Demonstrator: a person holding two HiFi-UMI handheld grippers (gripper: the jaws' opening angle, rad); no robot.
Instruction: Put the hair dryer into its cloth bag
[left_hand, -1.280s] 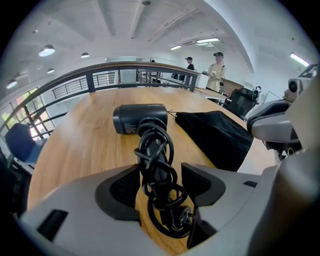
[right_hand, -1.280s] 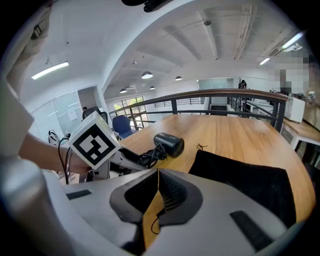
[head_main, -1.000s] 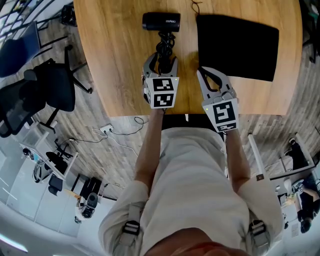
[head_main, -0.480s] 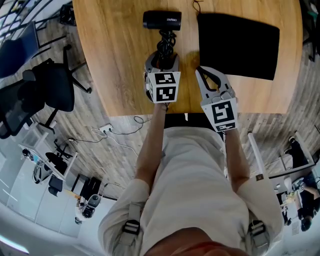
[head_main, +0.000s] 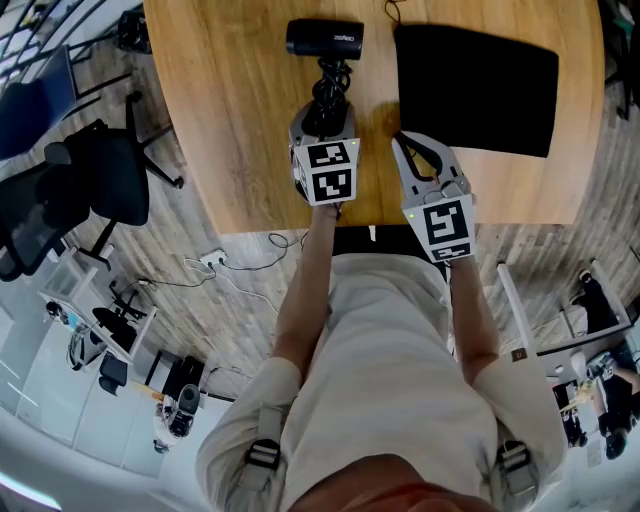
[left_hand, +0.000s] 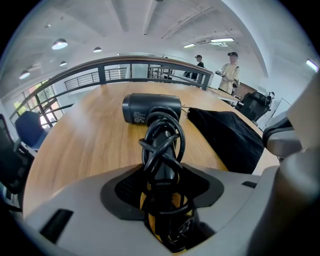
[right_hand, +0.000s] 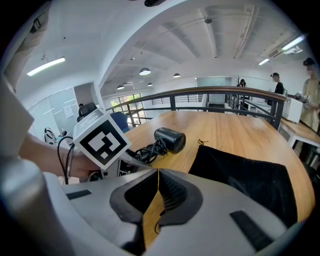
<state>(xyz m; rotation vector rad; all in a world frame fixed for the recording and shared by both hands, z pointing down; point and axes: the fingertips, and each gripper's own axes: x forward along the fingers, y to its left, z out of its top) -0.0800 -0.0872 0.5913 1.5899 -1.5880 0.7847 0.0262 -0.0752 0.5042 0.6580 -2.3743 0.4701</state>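
Right gripper (head_main: 403, 148) over the near edge of the table (head_main: 240, 130), jaws pressed together, nothing in them. Left gripper (head_main: 323, 120) just ahead: jaws spread, just been closing round the cord-wrapped handle of the hair dryer (head_main: 325, 40), with a sliver of wood showing beside the cord. Dryer lies on the table. Black cloth bag (head_main: 475, 90) lies flat just right of it, not touching.

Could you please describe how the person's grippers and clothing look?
Both the left gripper and right gripper have grey tongs with dark ribbed pads, each carrying a white cube with black square markers. The person wears a pale short-sleeved shirt and buckled shoulder straps.
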